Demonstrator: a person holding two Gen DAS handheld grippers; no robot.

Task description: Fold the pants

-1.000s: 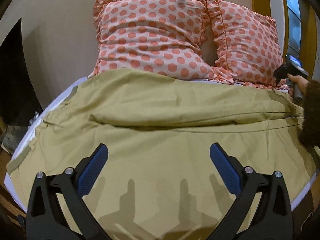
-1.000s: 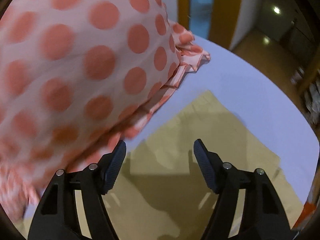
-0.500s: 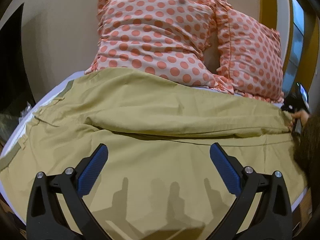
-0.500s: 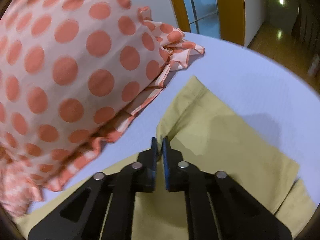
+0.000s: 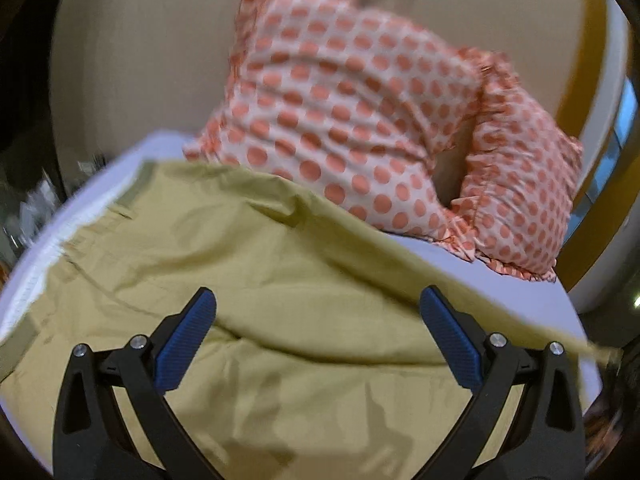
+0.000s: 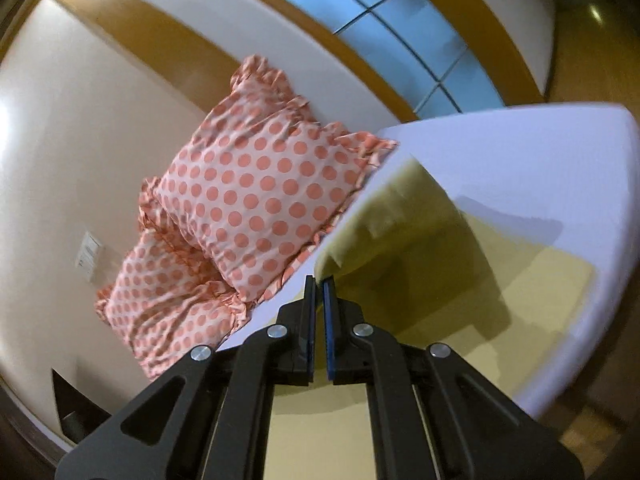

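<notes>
Right gripper (image 6: 319, 280) is clenched on the hem end of the pants (image 5: 280, 280), and that corner rides up off the bed (image 6: 540, 168), cloth trailing down in a long sag to the sheet. Left gripper (image 5: 318, 312) hangs released above the middle of the pants, jaws wide, gripping nothing. The rest of the pants lies spread across the bed, waistband end out to the left in the left wrist view, one leg bunched in a ridge just below the pillows (image 5: 360, 120).

Now the risks. It's a thin pinch: only a sliver of fabric sits between the right pads (image 6: 329, 320), right at the tips. A quick pull could slide the hem straight out, and the leg would flop back in a heap.

Second worry: I can't tell whether both layers of the leg are in that pinch. If only the top one is caught, the lower layer stays behind and the fold comes out skewed.

Third: nothing pins the far end. With the left gripper off the cloth, dragging the hem across may tow the whole garment along the sheet rather than fold it, and that ridge by the pillows could get creased in.

And the pillows sit close; a wide swing of the raised cloth could brush them.
</notes>
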